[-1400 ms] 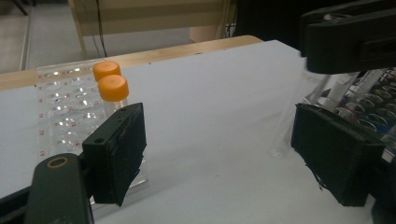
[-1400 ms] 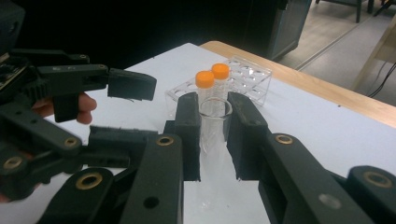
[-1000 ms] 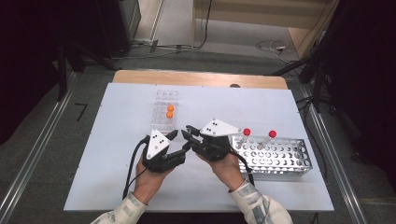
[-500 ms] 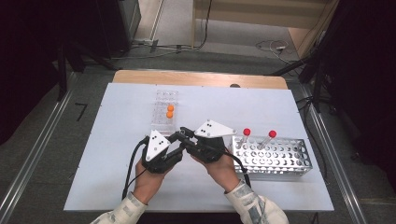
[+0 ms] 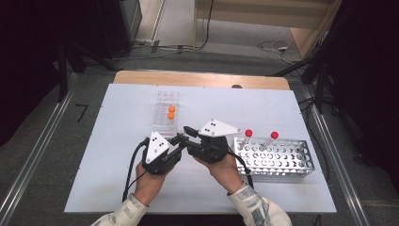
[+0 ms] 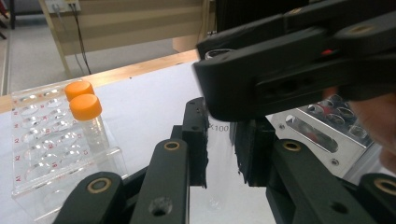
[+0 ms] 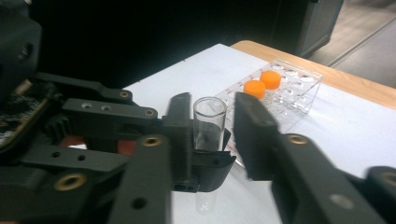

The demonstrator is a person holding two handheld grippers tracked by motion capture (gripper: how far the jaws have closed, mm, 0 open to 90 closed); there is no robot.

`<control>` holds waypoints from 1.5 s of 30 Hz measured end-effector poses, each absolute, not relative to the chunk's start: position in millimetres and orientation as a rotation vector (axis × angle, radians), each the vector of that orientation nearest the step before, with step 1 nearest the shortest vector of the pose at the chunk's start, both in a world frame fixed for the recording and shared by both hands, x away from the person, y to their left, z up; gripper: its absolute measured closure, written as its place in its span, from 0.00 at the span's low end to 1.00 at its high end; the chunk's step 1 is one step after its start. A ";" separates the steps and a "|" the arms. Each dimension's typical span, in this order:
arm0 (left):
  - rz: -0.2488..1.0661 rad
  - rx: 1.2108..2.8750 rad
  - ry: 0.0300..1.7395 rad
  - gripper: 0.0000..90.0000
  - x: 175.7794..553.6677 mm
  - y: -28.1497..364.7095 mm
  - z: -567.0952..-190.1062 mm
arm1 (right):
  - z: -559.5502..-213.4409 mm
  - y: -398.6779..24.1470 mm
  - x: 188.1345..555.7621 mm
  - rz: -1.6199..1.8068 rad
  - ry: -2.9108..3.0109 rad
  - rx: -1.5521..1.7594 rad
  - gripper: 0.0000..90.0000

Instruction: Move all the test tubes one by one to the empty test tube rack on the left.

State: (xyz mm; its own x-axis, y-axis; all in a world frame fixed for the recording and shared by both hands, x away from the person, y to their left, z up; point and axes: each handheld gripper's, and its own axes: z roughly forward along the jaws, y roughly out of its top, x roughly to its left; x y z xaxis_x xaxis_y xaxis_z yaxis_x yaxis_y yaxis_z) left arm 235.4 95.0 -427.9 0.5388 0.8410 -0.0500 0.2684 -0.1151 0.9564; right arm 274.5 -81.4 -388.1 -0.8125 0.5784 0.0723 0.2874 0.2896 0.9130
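- Now the left gripper [image 5: 181, 140] has just closed its jaws on a clear, uncapped tube [image 7: 208, 122], held upright between its pads above the table [image 5: 117, 141], between the two racks.
- Meanwhile the right gripper [image 5: 188, 131] has just been opening: in its own view the tube stands between its jaws with a gap on one side, so the handover looks made.
- Already two orange-capped tubes [image 5: 171, 112] stand in the clear rack [image 5: 165, 99], and two red-capped tubes [image 5: 248, 133] lean in the metal rack [image 5: 282, 165].
- Judging by that, the tube has left the metal rack and passed to the left side.
- Left to do, likely: draw the right gripper clear, then set the tube in the clear rack; I see no cap for it.
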 end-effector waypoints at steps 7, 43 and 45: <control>0.634 1.611 0.998 0.85 241.9 109.7 -423.6 | -368.0 -103.8 259.6 1.594 2.242 0.734 0.57; 0.829 1.488 1.209 0.85 328.0 152.0 -425.3 | -384.7 -226.8 222.2 1.462 2.174 0.852 0.47; 0.834 1.488 1.216 0.85 331.6 151.9 -428.0 | -384.8 -227.7 222.3 1.465 2.173 0.858 0.47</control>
State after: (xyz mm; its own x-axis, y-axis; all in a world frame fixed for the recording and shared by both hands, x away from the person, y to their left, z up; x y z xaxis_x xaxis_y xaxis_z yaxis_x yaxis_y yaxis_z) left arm 331.6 151.9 -428.0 0.2566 0.9634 -0.0782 0.2738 0.0051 0.9618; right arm 222.3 -227.7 -384.8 -0.7404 0.6718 0.0231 0.2732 0.2694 0.9234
